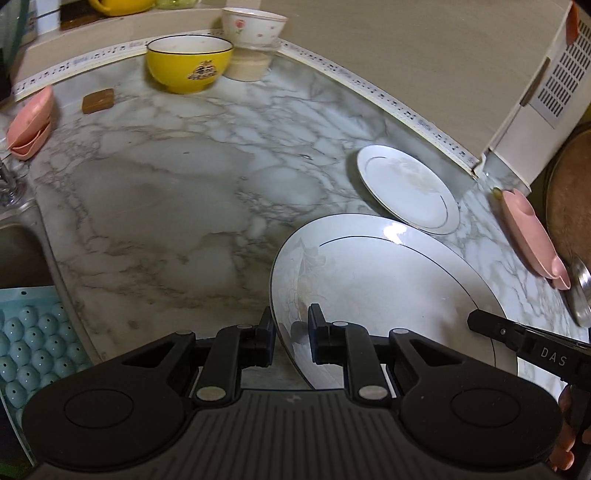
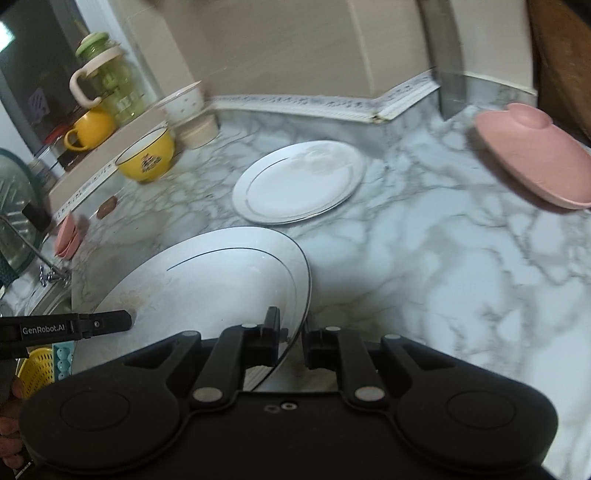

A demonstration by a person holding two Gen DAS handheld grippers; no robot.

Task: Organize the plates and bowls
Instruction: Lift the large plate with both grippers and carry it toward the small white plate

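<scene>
A large white plate [image 1: 388,284] with a thin dark ring is held above the marble counter [image 1: 177,192] by both grippers. My left gripper [image 1: 291,328] is shut on its left rim. My right gripper [image 2: 291,332] is shut on its right rim [image 2: 295,280]. A smaller white plate [image 1: 406,188] lies flat on the counter just beyond it, and shows in the right wrist view [image 2: 299,181]. A yellow bowl [image 1: 188,62] stands at the back by the wall, with a white flowered bowl [image 1: 255,24] on a beige bowl behind it.
A pink dish [image 2: 532,158] lies at the right near a wooden board [image 1: 569,195]. Pink dishes [image 1: 31,122] stand at the left by the sink [image 1: 18,254]. A brown block [image 1: 98,100] lies near the yellow bowl. A white appliance [image 1: 535,85] stands back right.
</scene>
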